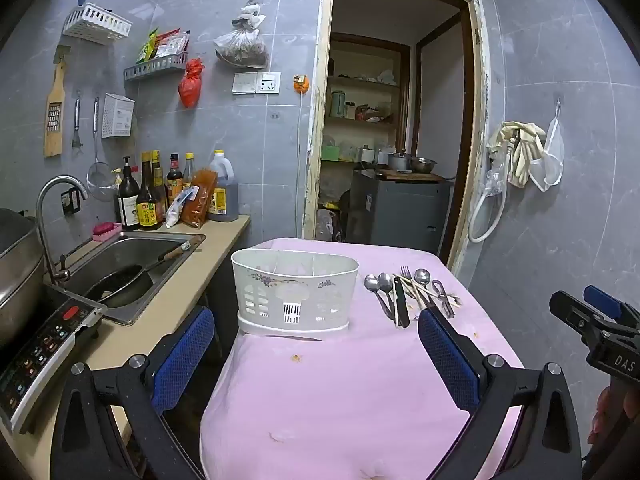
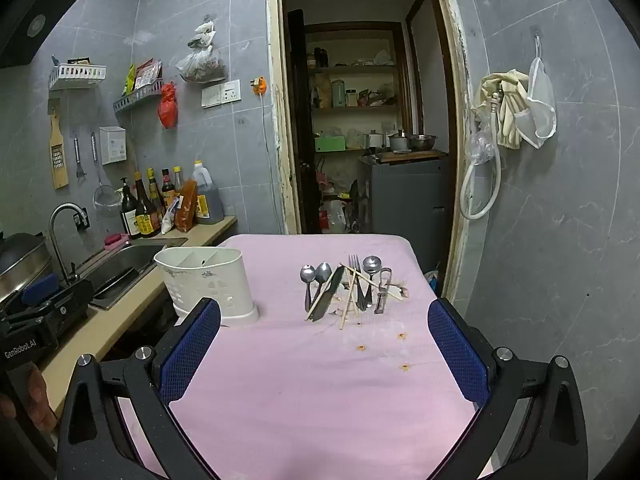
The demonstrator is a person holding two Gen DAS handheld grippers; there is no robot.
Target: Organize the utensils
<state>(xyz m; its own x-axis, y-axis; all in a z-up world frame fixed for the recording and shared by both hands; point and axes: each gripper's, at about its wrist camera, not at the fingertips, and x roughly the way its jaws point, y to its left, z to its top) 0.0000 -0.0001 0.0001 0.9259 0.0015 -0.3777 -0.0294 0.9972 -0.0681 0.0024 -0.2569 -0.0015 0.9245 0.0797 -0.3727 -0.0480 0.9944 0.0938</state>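
Note:
A white plastic utensil holder [image 1: 295, 292] [image 2: 208, 280] with dividers stands empty at the left of a table with a pink cloth [image 1: 340, 392] [image 2: 320, 380]. To its right lies a pile of utensils [image 1: 412, 292] [image 2: 350, 286]: spoons, a fork, a dark knife, wooden chopsticks and a peeler. My left gripper [image 1: 316, 344] hovers open in front of the holder, nothing between its blue pads. My right gripper [image 2: 324, 340] hovers open in front of the pile, also holding nothing. The right gripper [image 1: 596, 328] shows at the right edge of the left wrist view.
A counter [image 1: 192, 280] to the left carries a sink [image 1: 132, 268] with a pan, bottles [image 1: 160, 196] and an induction cooker [image 1: 44, 352]. Behind the table is an open doorway [image 2: 360, 120] into a storage room. A grey tiled wall [image 2: 560, 220] rises on the right.

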